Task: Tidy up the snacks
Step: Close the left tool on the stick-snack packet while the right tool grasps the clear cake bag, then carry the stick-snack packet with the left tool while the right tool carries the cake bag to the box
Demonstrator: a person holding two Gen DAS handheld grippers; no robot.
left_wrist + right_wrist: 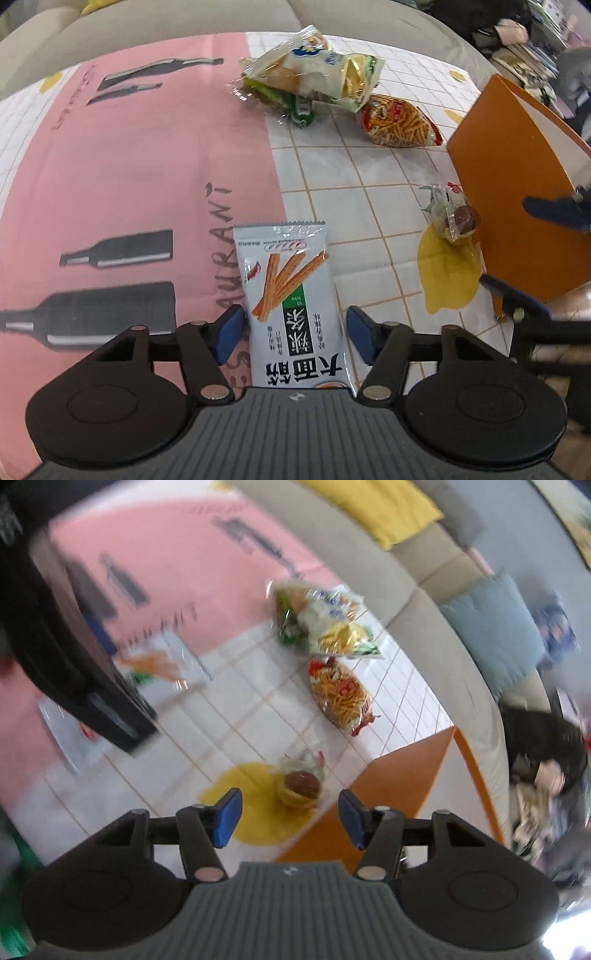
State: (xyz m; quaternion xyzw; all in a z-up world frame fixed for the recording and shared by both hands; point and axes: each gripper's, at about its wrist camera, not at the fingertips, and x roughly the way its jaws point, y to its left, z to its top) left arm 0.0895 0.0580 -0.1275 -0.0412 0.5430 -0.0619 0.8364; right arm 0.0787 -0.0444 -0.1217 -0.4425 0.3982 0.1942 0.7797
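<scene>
My left gripper (294, 334) is open, its blue pads on either side of a white snack-stick packet (290, 295) that lies flat on the table. My right gripper (290, 819) is open and empty above a small clear-wrapped brown pastry (300, 788), which also shows in the left wrist view (452, 214) against the orange box (517, 206). A pile of crisp bags (314, 77) and a red bag of fried sticks (400, 123) lie further back. The right wrist view is blurred; the white packet (162, 661) shows there under the left gripper.
The orange box (402, 771) stands open at the table's right. The tablecloth is pink with bottle prints (140, 184) on the left and white-tiled on the right. A beige sofa (424, 602) with yellow and blue cushions runs behind.
</scene>
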